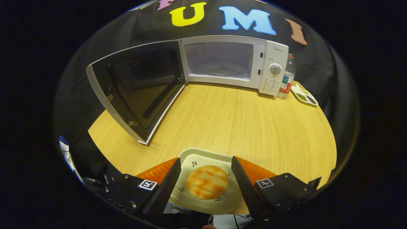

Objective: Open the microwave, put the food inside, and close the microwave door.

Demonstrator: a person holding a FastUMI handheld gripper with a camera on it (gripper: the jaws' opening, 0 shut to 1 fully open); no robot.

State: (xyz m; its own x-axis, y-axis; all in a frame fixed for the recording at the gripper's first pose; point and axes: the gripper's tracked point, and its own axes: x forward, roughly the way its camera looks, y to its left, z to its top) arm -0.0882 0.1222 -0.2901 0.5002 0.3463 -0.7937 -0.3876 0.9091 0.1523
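- Gripper view puts my gripper (pixel 206 167) low over the near edge of the wooden table (pixel 241 121), fingers spread wide and pressing on nothing.
- Between the fingers I see a white plate (pixel 203 156) with small printed sprigs, and on it a round golden bun (pixel 206 182) with paler stripes (the food, as I take it). The plate's far rim lies just ahead of the fingertips; each finger crosses over one side of the plate, and I cannot tell whether either touches it.
- Beyond the plate I have a broad bare stretch of tabletop running up to the microwave (pixel 235 62), which stands at the far edge against the booth wall.
- Its door (pixel 136 90) is swung fully open to the left, standing out over the table toward me; the lower door corner reaches well forward, near the table's left edge, left of and beyond my left finger.
- The cavity is open and pale inside, with a glass turntable on its floor.
- Right of the microwave's control panel stands a clear bottle (pixel 287 78), just beside it, and further right a small white dish (pixel 304 95) holding dark and green bits near the table's right edge.
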